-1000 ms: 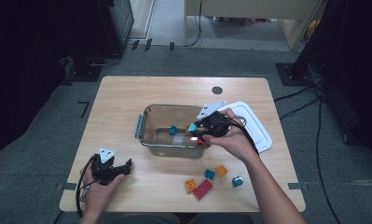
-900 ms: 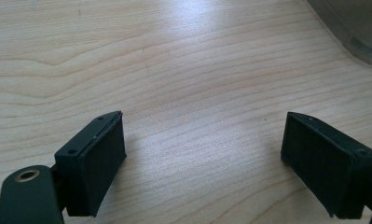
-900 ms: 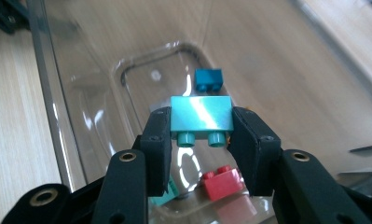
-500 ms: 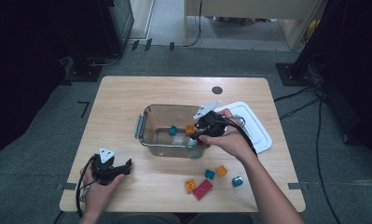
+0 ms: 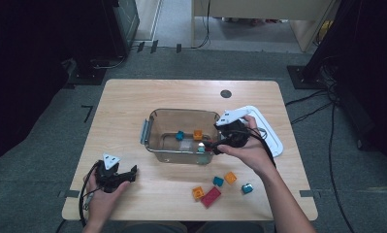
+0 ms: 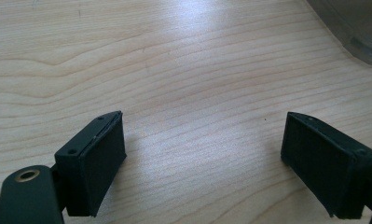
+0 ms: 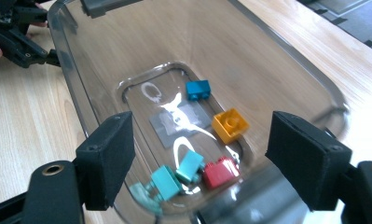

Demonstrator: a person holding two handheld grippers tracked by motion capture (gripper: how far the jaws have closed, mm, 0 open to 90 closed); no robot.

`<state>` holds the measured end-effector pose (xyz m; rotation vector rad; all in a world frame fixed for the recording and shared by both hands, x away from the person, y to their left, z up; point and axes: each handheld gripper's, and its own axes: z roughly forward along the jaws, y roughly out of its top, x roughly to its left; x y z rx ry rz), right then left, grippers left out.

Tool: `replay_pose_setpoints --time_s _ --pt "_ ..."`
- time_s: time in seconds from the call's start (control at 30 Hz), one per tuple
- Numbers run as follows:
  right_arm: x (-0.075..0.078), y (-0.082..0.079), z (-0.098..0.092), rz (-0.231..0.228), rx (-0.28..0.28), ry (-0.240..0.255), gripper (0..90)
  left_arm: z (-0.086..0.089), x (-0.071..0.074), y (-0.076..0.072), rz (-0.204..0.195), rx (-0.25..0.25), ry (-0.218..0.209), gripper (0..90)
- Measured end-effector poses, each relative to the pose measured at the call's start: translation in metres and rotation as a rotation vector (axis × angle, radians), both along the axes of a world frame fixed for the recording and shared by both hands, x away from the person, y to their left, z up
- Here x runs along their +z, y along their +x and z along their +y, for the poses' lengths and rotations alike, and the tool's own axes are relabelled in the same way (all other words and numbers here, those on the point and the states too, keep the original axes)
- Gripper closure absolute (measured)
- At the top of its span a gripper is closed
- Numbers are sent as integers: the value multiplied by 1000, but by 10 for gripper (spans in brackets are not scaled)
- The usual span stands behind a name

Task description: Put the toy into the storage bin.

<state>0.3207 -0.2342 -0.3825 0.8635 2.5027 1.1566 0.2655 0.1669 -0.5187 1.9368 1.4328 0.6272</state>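
Over the clear bin (image 5: 154,127), right gripper (image 5: 214,145) fingers just spread – red brick (image 7: 219,171) apparently dropped inside, left gripper (image 5: 132,173) fingers apart.

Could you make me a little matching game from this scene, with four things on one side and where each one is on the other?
Things:
1. orange brick
2. pink flat brick
3. white lid
4. left gripper

Places:
A. near table edge, among the loose bricks
B. inside the clear tub
C. on the table at the near left corner, jaws open with nothing between them
D. flat on the table beyond the tub's right end

Pairs: 1-B, 2-A, 3-D, 4-C
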Motion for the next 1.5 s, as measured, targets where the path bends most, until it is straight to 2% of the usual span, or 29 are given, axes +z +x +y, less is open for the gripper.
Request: replay_pose_setpoints --time_s 0.4,0.77,1.0,1.1,1.3,1.43,1.5 --pt "-12 -17 -48 -16 -92 30 254 0 0 0 0 0 -1 132" --pt "-30 -37 -78 -10 -146 48 261 0 0 0 2 -1 0 132" --pt "-55 -55 -83 13 -161 47 286 0 0 0 2 -1 0 132" --pt "-70 -62 -84 35 -172 66 296 0 0 0 2 -1 0 132" --pt "-92 -71 -86 66 -187 71 329 0 0 0 2 0 0 132" --pt "-100 -75 -82 74 -177 68 372 0 0 0 2 -1 0 132" --pt "-106 -78 -78 85 -160 51 392 0 0 0 2 -1 0 132"
